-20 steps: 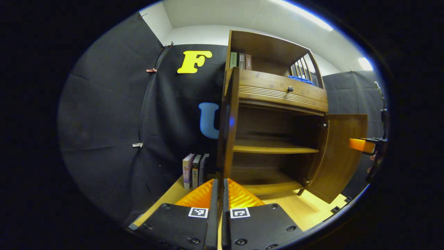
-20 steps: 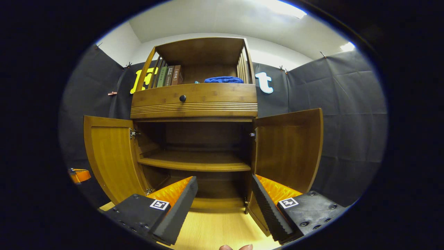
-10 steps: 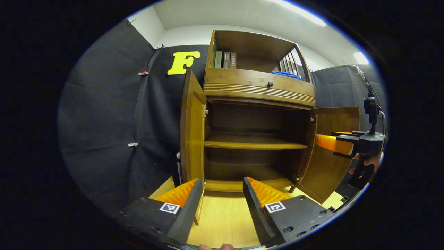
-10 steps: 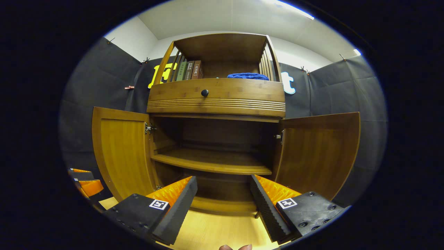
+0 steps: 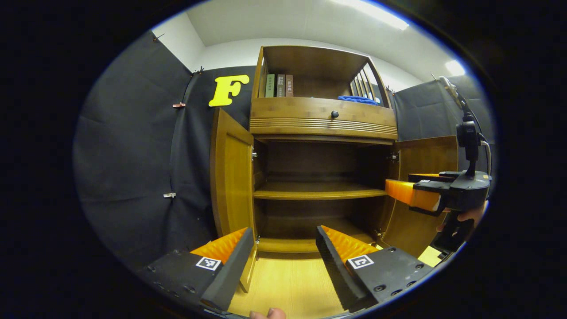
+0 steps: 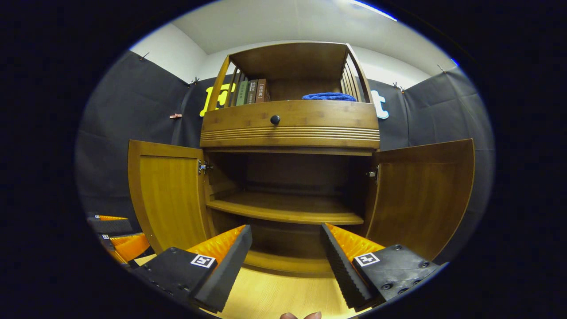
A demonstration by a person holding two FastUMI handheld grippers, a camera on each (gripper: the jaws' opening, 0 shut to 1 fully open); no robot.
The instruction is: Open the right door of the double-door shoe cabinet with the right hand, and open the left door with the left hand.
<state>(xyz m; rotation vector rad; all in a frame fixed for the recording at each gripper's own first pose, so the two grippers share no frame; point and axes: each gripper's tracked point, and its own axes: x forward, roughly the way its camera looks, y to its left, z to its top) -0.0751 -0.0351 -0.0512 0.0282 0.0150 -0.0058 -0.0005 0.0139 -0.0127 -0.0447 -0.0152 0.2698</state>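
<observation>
Our left gripper hangs with its fingers spread wide and nothing between them, and our right gripper is likewise agape and holding nothing. In the left gripper view we also see the right gripper off to the right, a hand on its grip, hovering before the right door. In the right gripper view the left gripper peeks in at the lower left, below the left door. Just beyond both sets of fingers stands the cabinet, both doors swung out wide and clear of the grippers; neither gripper touches the wood. Between the doors we see a bare shelf and a dark lower bay. Above sits a drawer with a round knob. On top, books stand at the left and a blue cloth lies at the right. The cabinet rests on a pale wooden floor. Black cloth walls close the booth, with white wall and ceiling above. The back of the lower bay is too dark for us to make out.
</observation>
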